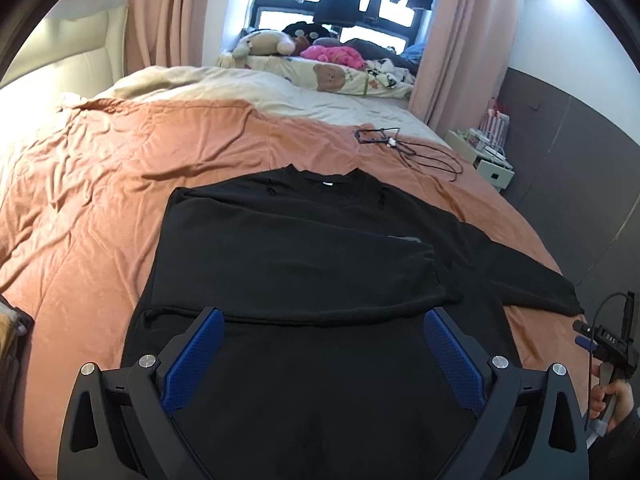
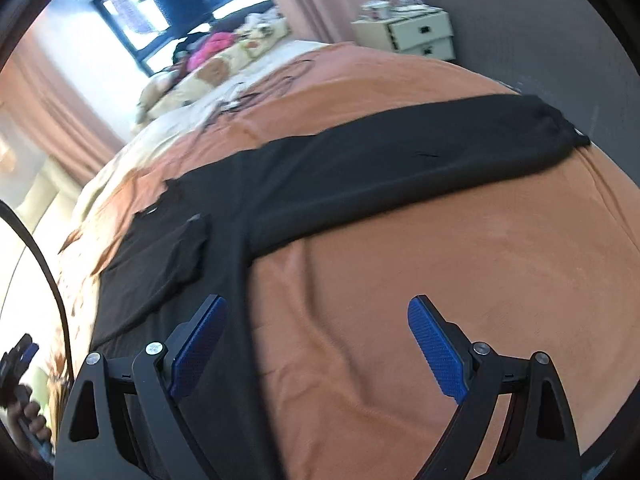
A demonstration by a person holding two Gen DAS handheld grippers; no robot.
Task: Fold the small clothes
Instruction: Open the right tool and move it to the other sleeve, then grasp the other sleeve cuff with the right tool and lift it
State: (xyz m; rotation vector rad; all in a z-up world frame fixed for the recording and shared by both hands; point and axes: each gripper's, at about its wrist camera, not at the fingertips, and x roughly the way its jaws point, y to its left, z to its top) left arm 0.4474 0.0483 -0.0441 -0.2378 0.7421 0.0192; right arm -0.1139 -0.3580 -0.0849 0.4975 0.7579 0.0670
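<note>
A black long-sleeved sweater (image 1: 304, 248) lies flat on the orange bedspread (image 1: 88, 200), collar toward the window. Its left sleeve is folded across the chest; its right sleeve (image 1: 532, 284) stretches out to the right. My left gripper (image 1: 324, 328) is open and empty, hovering over the sweater's lower body. My right gripper (image 2: 318, 316) is open and empty over the bedspread (image 2: 440, 248) beside the sweater's right edge (image 2: 224, 272), below the outstretched sleeve (image 2: 420, 160). The right gripper also shows at the edge of the left wrist view (image 1: 600, 340).
A black cable and a small frame (image 1: 392, 144) lie on the bed beyond the collar. Pillows and soft toys (image 1: 328, 64) pile by the window. A white bedside drawer unit (image 2: 412, 34) stands by the grey wall to the right of the bed.
</note>
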